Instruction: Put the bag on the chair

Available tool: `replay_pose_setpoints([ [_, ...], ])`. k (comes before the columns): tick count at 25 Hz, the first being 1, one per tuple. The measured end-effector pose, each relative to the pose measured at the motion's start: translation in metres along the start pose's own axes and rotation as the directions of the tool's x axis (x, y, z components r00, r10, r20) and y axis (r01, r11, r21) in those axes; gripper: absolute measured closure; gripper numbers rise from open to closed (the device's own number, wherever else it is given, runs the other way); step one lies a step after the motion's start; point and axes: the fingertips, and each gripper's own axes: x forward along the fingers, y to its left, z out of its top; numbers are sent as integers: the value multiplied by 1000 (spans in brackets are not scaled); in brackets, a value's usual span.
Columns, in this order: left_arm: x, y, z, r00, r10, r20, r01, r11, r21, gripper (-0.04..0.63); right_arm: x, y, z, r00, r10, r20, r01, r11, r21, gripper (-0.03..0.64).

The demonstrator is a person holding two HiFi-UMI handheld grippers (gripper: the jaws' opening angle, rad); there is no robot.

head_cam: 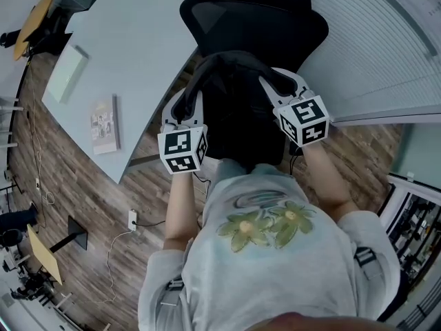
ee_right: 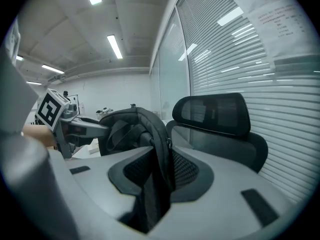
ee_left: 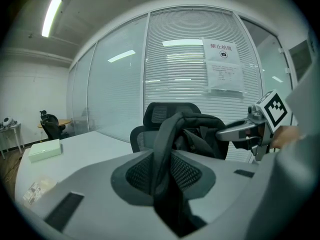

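- A pale grey counter (head_cam: 138, 40) with a curved edge fills the left side of the head view. On it lie a flat pale-green box (head_cam: 69, 71) and a small printed booklet (head_cam: 103, 126), whose print is too small to read.
- The counter's edge runs close beside the chair, leaving only a narrow strip of wood-plank floor (head_cam: 83, 192) between them.
- The left gripper (head_cam: 187, 103) carries a cube of black-and-white square markers. Its jaws are clamped on a black padded strap (ee_left: 162, 149) of the bag.
- The black fabric bag (head_cam: 238, 116) hangs between the two grippers, directly in front of the chair's backrest. No view shows whether its bottom rests on the seat.
- The black mesh office chair (head_cam: 255, 19) stands beyond the bag with its backrest close to the window wall.
- The right gripper (head_cam: 275, 88), with its own marker cube, has its jaws clamped on the bag's other black strap (ee_right: 157, 149).
- White slatted blinds (head_cam: 386, 54) behind glass close off the room behind and to the right of the chair.
- A white paper notice (ee_left: 224, 66) is fixed to the glass, headed in red Chinese characters that seem to read 禁止拍照. The lines below are illegible.
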Motion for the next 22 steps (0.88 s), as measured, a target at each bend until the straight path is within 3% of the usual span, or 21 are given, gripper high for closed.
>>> replay_pose_setpoints([
  [22,57,22,-12,997,-49,-65,48,999,-6,488,48,-28,-12,997,-33,-69,34,999,14,508],
])
